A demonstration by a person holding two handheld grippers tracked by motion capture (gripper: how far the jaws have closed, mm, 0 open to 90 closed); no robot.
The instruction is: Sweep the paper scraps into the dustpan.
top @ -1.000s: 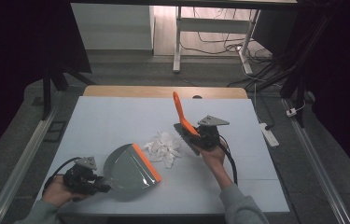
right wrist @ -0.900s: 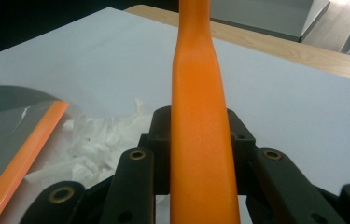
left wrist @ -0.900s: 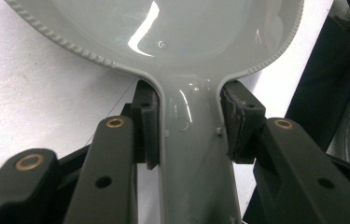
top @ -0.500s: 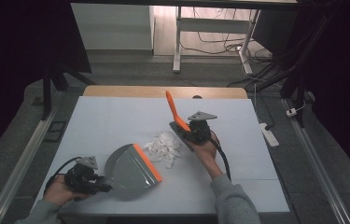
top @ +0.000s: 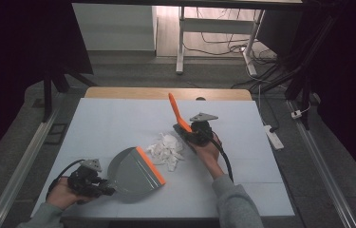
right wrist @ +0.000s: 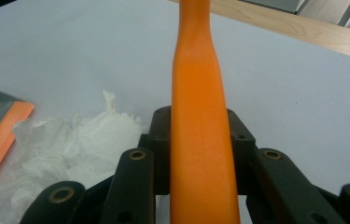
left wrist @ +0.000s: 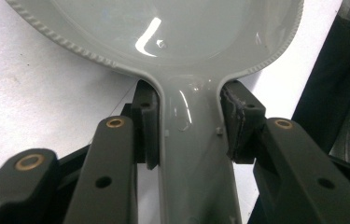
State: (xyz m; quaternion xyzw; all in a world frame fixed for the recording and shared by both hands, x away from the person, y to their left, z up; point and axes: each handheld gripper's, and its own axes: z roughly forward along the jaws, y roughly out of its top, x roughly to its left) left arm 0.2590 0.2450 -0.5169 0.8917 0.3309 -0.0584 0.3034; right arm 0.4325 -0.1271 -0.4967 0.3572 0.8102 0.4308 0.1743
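A grey dustpan (top: pixel 133 172) with an orange lip lies on the pale table (top: pixel 118 123), its mouth turned toward a heap of crumpled white paper (top: pixel 167 149). My left gripper (top: pixel 102 190) is shut on the dustpan's grey handle (left wrist: pixel 189 140), both pads pressed against its sides. My right gripper (top: pixel 188 135) is shut on an orange brush handle (right wrist: pixel 198 116) that rises up and away; the brush (top: pixel 178 114) sits just right of the paper heap. The paper (right wrist: pixel 65 140) shows left of the handle in the right gripper view, with the dustpan's orange lip (right wrist: pixel 0 135) beyond it.
A bare wooden strip (top: pixel 166 93) runs along the table's far edge. A white power strip (top: pixel 274 137) lies on the floor to the right. Table legs and cables stand beyond the far edge.
My right gripper has carried the brush leftward and slightly down, closer to the paper heap. The left gripper and the dustpan have stayed put.
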